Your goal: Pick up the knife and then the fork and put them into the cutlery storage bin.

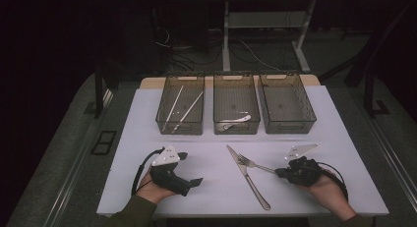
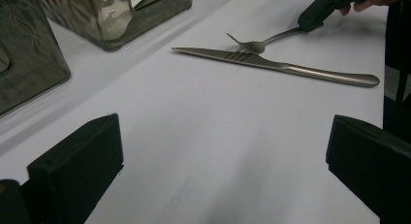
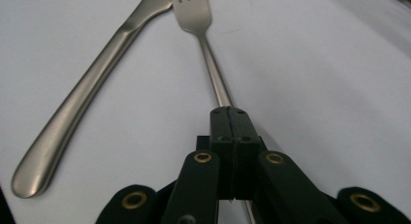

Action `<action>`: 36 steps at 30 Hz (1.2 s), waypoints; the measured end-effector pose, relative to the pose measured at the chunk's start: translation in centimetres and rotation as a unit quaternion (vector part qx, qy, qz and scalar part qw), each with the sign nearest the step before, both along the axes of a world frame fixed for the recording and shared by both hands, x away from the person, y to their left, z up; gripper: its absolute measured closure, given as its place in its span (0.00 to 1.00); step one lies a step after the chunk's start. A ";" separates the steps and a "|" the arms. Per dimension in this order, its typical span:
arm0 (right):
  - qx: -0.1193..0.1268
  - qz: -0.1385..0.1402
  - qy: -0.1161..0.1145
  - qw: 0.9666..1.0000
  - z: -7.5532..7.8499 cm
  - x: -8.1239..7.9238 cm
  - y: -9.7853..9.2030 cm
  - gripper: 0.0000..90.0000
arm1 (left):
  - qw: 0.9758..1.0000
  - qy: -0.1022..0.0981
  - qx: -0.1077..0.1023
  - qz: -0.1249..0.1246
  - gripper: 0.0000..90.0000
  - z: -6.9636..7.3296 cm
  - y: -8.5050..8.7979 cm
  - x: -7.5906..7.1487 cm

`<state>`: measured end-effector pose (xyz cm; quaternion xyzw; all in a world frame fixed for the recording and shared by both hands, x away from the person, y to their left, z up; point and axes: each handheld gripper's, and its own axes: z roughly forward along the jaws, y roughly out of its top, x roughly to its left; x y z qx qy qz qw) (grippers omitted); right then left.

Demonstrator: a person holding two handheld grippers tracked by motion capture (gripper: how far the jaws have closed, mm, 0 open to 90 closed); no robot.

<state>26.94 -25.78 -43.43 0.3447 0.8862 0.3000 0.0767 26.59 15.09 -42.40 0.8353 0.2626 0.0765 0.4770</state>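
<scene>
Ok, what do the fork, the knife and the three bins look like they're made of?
Fork and knife: apparently brushed steel, grey with a soft satin sheen and long highlights. The three bins: probably smoky see-through plastic, since cutlery shows through their walls. The right gripper, shut on the fork's handle, looks like matte black plastic with brass-coloured rivets.
</scene>
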 end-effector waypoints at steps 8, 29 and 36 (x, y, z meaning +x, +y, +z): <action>0.015 0.002 0.001 1.000 0.1 0.4 -0.4 1.00 | 1.000 0.000 0.000 -0.001 0.00 0.0 0.0 0.0; 0.019 0.079 0.006 0.997 2.7 2.7 -1.1 0.54 | 1.000 0.005 -0.001 -0.005 0.00 -0.2 -0.1 0.1; -0.037 0.125 0.008 0.991 3.5 4.2 1.5 0.56 | 1.000 0.006 0.000 -0.007 0.00 -0.2 -0.2 0.1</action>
